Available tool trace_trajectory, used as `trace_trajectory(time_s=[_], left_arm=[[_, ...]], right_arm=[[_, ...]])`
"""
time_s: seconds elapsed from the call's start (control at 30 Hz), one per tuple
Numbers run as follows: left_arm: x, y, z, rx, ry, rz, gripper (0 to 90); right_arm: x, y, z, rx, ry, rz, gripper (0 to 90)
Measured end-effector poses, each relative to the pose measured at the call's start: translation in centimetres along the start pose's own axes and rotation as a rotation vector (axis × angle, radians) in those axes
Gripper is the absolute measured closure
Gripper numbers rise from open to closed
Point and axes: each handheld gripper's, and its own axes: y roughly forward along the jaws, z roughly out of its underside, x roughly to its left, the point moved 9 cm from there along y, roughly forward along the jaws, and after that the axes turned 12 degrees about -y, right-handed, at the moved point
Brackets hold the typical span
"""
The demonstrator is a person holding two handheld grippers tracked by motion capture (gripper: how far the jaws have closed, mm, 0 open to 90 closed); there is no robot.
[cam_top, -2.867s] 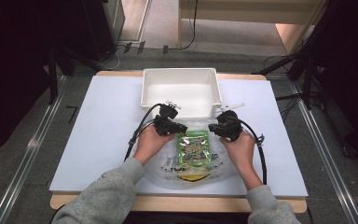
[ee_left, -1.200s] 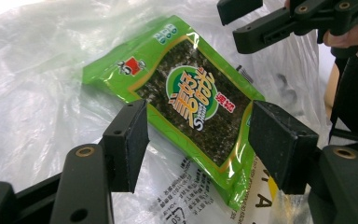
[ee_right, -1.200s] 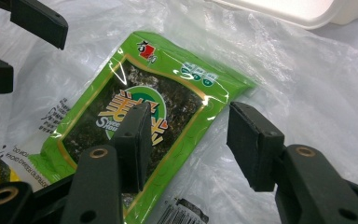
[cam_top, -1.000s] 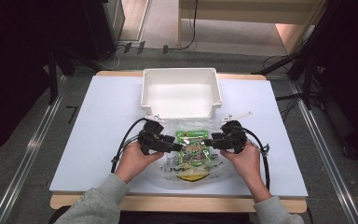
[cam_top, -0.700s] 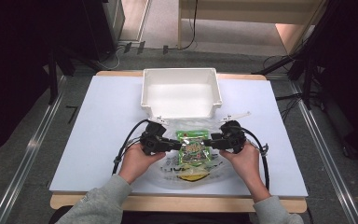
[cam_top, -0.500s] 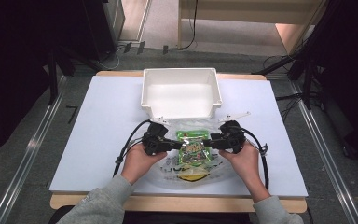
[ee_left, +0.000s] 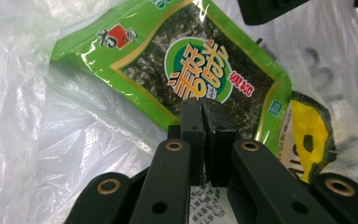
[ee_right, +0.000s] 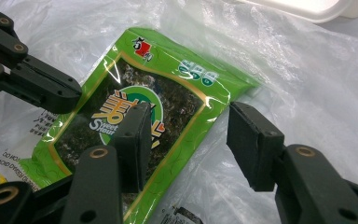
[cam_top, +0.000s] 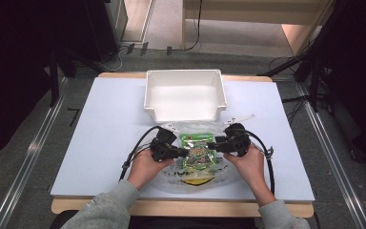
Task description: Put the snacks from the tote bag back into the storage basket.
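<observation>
A green seaweed packet [cam_top: 198, 147] [ee_left: 144, 60] [ee_right: 168, 88] lies inside a clear plastic bag [cam_top: 228, 171] on the table, next to a yellow packet [cam_top: 195, 180] [ee_left: 307, 135]. My left gripper [cam_top: 186, 153] [ee_left: 204, 105] comes in from the left over the packet's edge. Its jaws are pressed together, and they seem to pinch the bag's thin film. My right gripper [cam_top: 210, 145] [ee_right: 189, 116] faces it from the right. It is open, one pad over the packet and the other over bare film.
A white empty bin [cam_top: 183, 113] [ee_right: 317, 9] stands just behind the bag. The white tabletop [cam_top: 100, 133] stretches out to the left and right. Both grippers' cables loop on the table beside the hands.
The left gripper has slid right onto the bag and closed its jaws. The right gripper stays open in the same place over the packet.
</observation>
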Motion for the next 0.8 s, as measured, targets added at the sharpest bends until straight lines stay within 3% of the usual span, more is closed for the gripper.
trace_trajectory(time_s=[0.8], left_arm=[[1.0, -0.3, 0.5, 0.023, -0.05, 0.009, 89.3]], right_arm=[[1.2, 0.6, -0.5, 0.002, -0.016, -0.018, 51.2]])
